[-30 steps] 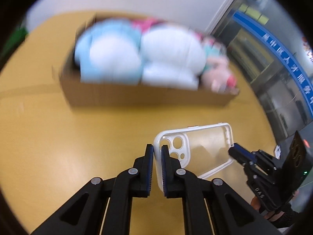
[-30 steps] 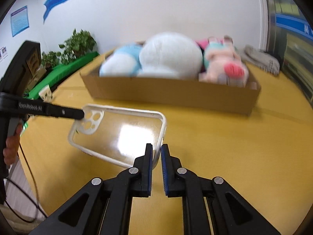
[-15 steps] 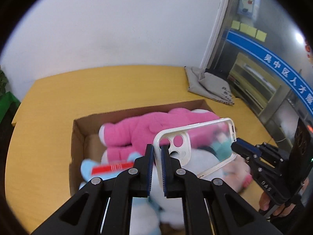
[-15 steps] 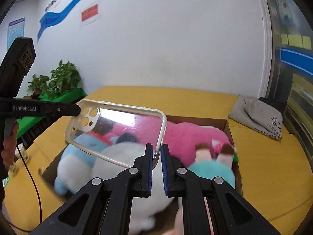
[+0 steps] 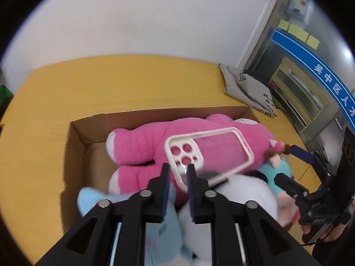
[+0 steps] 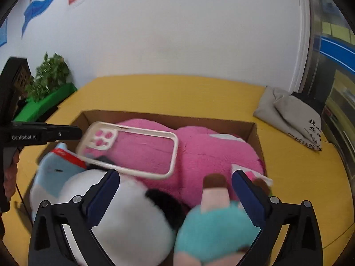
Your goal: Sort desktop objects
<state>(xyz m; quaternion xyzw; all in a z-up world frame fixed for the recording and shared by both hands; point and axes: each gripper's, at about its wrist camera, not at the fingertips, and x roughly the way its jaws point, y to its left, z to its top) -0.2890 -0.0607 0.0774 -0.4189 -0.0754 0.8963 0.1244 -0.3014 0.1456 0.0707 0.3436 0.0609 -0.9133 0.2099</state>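
While the left gripper (image 5: 178, 173) fills the lower centre of the left wrist view, its jaws stand a narrow gap apart around the camera-hole end of the case (image 5: 208, 155). Whether the pads press the rim or have just let go, I cannot tell. The case sits mid-frame, tilted, over the pink plush (image 5: 155, 146) that lies in the box (image 5: 77, 146). At the right edge the right gripper (image 5: 292, 166) shows, spread wide with nothing in it. A grey bag (image 5: 246, 88) lies on the yellow table (image 5: 44, 110) in the upper right.

From the right wrist view, the right gripper (image 6: 175, 184) spans the lower frame, jaws wide apart and empty, over the white plush (image 6: 124, 217) and the teal plush (image 6: 213, 228). The case (image 6: 133, 150) lies centre-left above the pink plush (image 6: 210, 155), its far end at the tip of the left gripper (image 6: 77, 133) coming in from the left edge. A blue plush (image 6: 51, 173) shows at lower left, a plant (image 6: 48, 75) at upper left.

The case looks light, thin and a little flexible, with a smooth clear back that would likely slip. The stiffer white rim, best at a corner or by the camera holes, seems the place to pinch. Dropped on the plush, it should land softly.
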